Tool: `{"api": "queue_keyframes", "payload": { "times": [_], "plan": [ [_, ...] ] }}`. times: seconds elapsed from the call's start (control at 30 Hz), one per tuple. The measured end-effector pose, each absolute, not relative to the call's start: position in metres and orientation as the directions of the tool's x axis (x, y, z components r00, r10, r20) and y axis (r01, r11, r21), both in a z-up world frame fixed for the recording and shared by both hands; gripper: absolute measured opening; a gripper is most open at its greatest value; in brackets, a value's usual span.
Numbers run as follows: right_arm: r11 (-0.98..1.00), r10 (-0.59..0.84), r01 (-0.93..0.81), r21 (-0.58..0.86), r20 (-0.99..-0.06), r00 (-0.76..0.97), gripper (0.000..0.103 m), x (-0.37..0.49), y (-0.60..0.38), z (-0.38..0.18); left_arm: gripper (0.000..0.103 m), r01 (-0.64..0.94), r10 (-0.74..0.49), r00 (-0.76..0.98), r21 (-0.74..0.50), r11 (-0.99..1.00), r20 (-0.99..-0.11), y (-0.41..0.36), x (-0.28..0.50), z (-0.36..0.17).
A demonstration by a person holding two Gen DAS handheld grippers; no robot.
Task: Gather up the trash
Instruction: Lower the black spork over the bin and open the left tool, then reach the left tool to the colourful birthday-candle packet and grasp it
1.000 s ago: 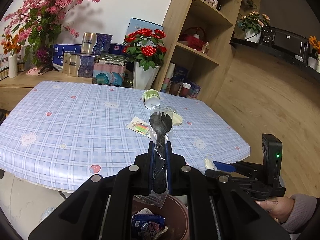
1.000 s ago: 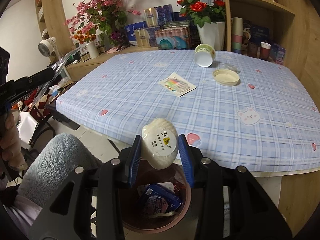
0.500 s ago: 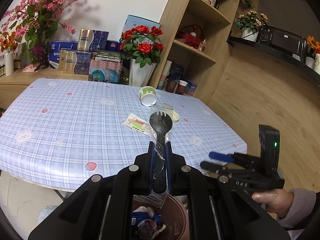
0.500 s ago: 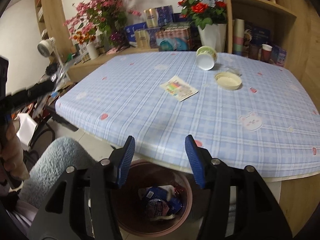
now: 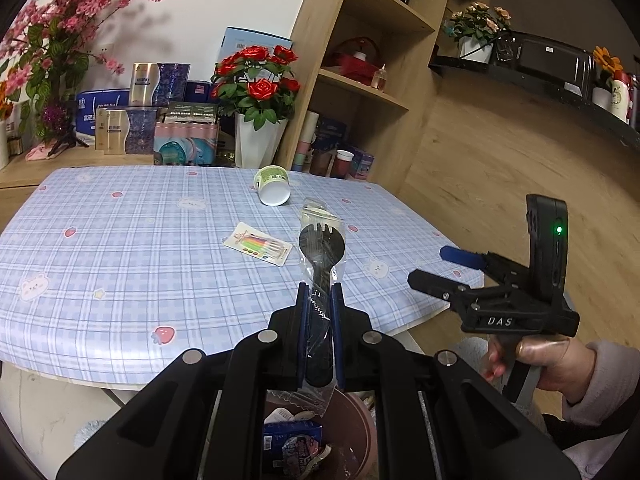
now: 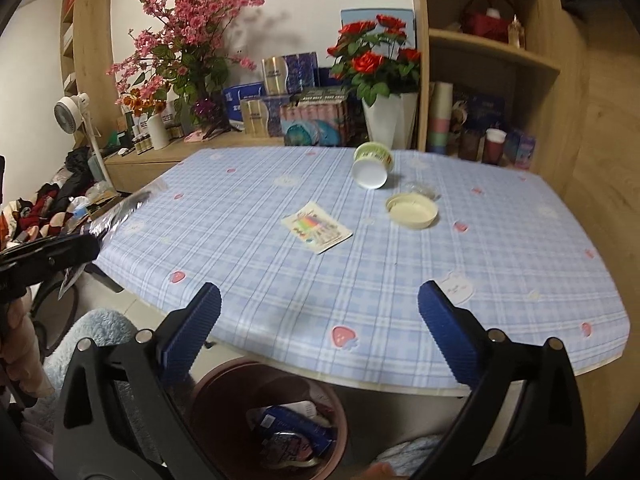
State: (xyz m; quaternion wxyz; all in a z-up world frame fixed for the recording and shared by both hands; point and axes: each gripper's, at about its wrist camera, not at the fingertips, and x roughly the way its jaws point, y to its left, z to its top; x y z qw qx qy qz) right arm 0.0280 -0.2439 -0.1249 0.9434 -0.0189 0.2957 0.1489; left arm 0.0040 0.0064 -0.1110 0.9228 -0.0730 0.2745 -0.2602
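- A table covered in a blue checked cloth with small strawberry and bear prints fills the middle of both views.
- A white vase of red roses stands behind the table, at upper centre.
- A tall spray of pink blossom rises at upper left.
- Stacked gift boxes sit on a low wooden counter between the two bouquets.
- A wooden shelf unit at upper right holds a red basket and stacked cups.
- A small white fan stands at the far left edge.
- A pile of clothes lies below the fan.
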Motion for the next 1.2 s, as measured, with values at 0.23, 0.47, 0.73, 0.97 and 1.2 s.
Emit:
{"api": "queue_keyframes", "payload": {
  "times": [0.23, 0.47, 0.73, 0.97, 1.2],
  "plan": [
    [0.959, 0.258, -0.282, 0.043, -0.551, 0.794, 0.097, 0.026, -0.248, -0.122, 0.011, 0.448, -0.522, 0.707, -0.270, 0.852, -0.477, 0.002, 0.000, -0.112],
    [0.960, 0.250, -0.277, 0.037, -0.556, 0.793, 0.097, 0.025, -0.248, -0.123, 0.011, 0.450, -0.519, 0.688, -0.262, 0.853, -0.508, -0.002, -0.003, -0.124],
    [0.966, 0.237, -0.256, 0.047, -0.568, 0.788, 0.097, 0.027, -0.252, -0.126, 0.011, 0.478, -0.515, 0.664, -0.221, 0.850, -0.543, -0.006, -0.015, -0.139],
    [0.967, 0.233, -0.252, 0.047, -0.569, 0.788, 0.097, 0.026, -0.251, -0.127, 0.036, 0.477, -0.542, 0.639, -0.271, 0.836, -0.546, 0.002, -0.017, -0.145],
    [0.968, 0.229, -0.247, 0.048, -0.575, 0.785, 0.097, 0.027, -0.252, -0.130, 0.070, 0.437, -0.506, 0.686, -0.259, 0.861, -0.523, 0.011, -0.013, -0.138]
  ]
}}
